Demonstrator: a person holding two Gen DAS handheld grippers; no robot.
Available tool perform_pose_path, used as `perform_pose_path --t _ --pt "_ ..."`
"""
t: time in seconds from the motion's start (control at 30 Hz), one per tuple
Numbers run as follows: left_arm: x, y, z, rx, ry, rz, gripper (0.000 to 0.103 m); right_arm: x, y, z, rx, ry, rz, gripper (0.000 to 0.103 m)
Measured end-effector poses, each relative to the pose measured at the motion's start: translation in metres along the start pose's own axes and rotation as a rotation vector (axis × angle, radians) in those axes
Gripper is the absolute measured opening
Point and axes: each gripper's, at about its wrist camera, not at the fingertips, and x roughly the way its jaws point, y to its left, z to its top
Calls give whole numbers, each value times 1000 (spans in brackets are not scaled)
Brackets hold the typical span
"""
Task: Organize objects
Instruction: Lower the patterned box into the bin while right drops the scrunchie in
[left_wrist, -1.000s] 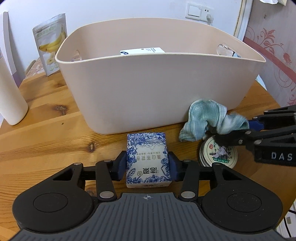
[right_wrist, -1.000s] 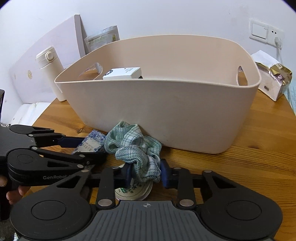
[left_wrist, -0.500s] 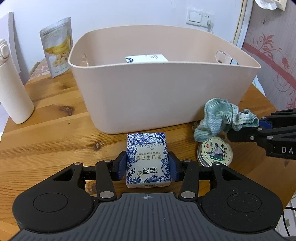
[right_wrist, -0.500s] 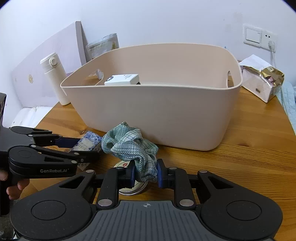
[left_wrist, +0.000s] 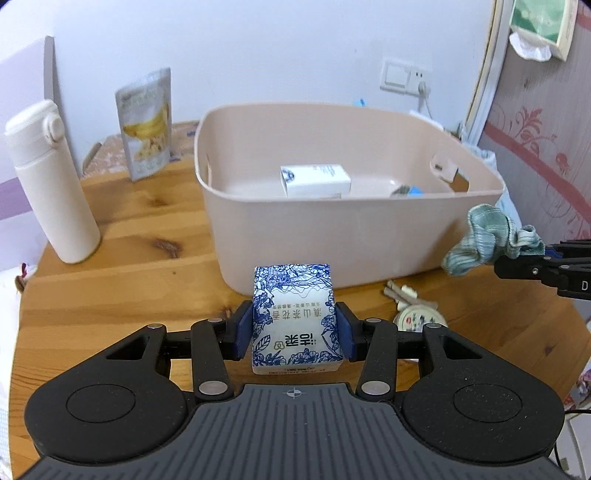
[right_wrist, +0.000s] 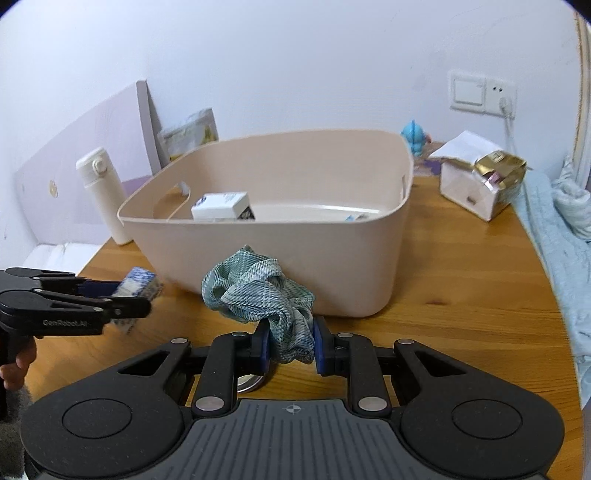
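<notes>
My left gripper (left_wrist: 294, 334) is shut on a blue-and-white patterned box (left_wrist: 293, 314), held above the wooden table in front of the beige plastic bin (left_wrist: 332, 236). My right gripper (right_wrist: 289, 345) is shut on a crumpled green checked cloth (right_wrist: 255, 291), also lifted, near the bin's front wall (right_wrist: 295, 251). In the left wrist view the cloth (left_wrist: 484, 238) hangs from the right gripper at the right edge. In the right wrist view the patterned box (right_wrist: 138, 282) shows in the left gripper (right_wrist: 125, 295). A white box (left_wrist: 314, 180) lies inside the bin.
A round tin (left_wrist: 417, 318) and small wooden pieces (left_wrist: 400, 291) lie on the table right of the patterned box. A white flask (left_wrist: 51, 181) and a banana snack pouch (left_wrist: 146, 123) stand at back left. A tissue box with gold packaging (right_wrist: 480, 184) sits at back right.
Both grippers have risen and pulled back from the bin with their loads. The cloth has come off the round tin, and the bin's inside now shows.
</notes>
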Motion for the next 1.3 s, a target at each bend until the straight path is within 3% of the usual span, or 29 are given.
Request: perform_pose_path --t 0.33,0.77,1.3 --pt "-27 -4 24 6 -90 -6 47 -30 -4 19 -5 -96 -14 22" --pt "-36 -9 49 18 -150 -33 47 -37 -10 42 4 -166 -22 22" --pt "13 -25 102 31 -157 9 47 -9 -24 69 37 -164 -41 22"
